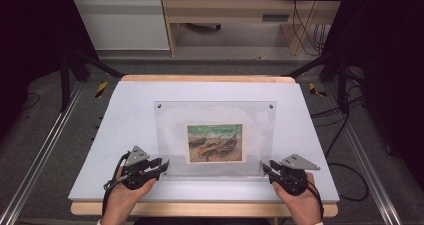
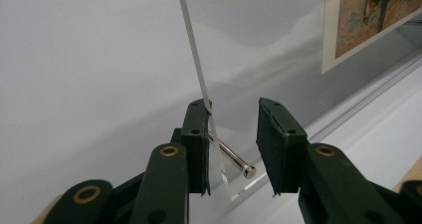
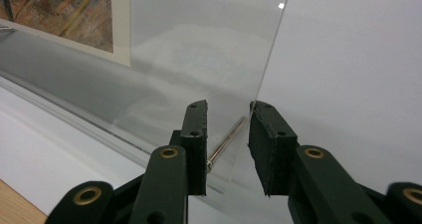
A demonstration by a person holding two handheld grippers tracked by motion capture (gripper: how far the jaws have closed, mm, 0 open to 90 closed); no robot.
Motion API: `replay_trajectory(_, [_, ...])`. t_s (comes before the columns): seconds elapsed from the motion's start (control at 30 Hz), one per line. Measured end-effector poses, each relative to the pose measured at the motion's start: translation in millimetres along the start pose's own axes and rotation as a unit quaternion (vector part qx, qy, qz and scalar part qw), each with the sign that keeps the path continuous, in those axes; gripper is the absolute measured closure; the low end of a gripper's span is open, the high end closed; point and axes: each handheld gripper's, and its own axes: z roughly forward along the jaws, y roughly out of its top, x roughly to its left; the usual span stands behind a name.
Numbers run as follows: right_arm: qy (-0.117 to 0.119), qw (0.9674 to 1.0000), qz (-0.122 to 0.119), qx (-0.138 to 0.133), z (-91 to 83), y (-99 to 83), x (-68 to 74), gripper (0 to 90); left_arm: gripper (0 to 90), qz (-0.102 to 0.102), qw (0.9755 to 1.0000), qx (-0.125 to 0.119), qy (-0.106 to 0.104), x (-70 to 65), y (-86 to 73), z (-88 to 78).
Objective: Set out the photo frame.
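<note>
We see a clear acrylic frame [image 1: 215, 135] lying near the middle of the bench [image 1: 125, 115], with a small painted print [image 1: 215, 143] of boats sandwiched in its lower centre and small metal studs at its far corners. At the frame's near left corner we hold the left gripper [image 1: 164, 166]; in the left gripper view [image 2: 231, 134] its jaws stand apart around that corner, the frame's thin edge running up past the left jaw and seeming to touch it, while a metal standoff pin [image 2: 231, 159] crosses the gap and the right jaw stays clear of it. At the frame's near right corner sits the right gripper [image 1: 265, 168]; in the right gripper view [image 3: 228, 134] its jaws are likewise apart astride the corner, another pin [image 3: 226, 143] lying between them, its head just beside the left jaw, and the frame's edge close to the right jaw. Whether either jaw there presses on the frame we cannot tell. The print lies well away from both corners, toward the frame's middle. A hand [image 1: 122, 197] grips each tool at the bench's near edge, just outside the frame.
</note>
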Motion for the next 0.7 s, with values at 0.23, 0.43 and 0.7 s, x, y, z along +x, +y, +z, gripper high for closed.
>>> replay_trajectory(0.23, [0.001, 1.0000, 0.001, 0.002, -1.0, -1.2, 0.6, 69.8, 65.7, 0.003, 1.0000, 0.003, -0.001, -0.3, -1.1, -0.8])
replay_trajectory(0.43, [0.002, 1.0000, 0.001, 0.003, -1.6, -2.1, 0.7, 70.1, 65.9, 0.002, 1.0000, 0.005, -0.002, -1.0, -1.9, -1.3])
replay_trajectory(0.7, [0.006, 1.0000, 0.002, 0.005, -2.3, -3.0, 0.3, 70.5, 66.2, 0.005, 1.0000, 0.008, -0.002, -1.6, -2.7, -1.7])
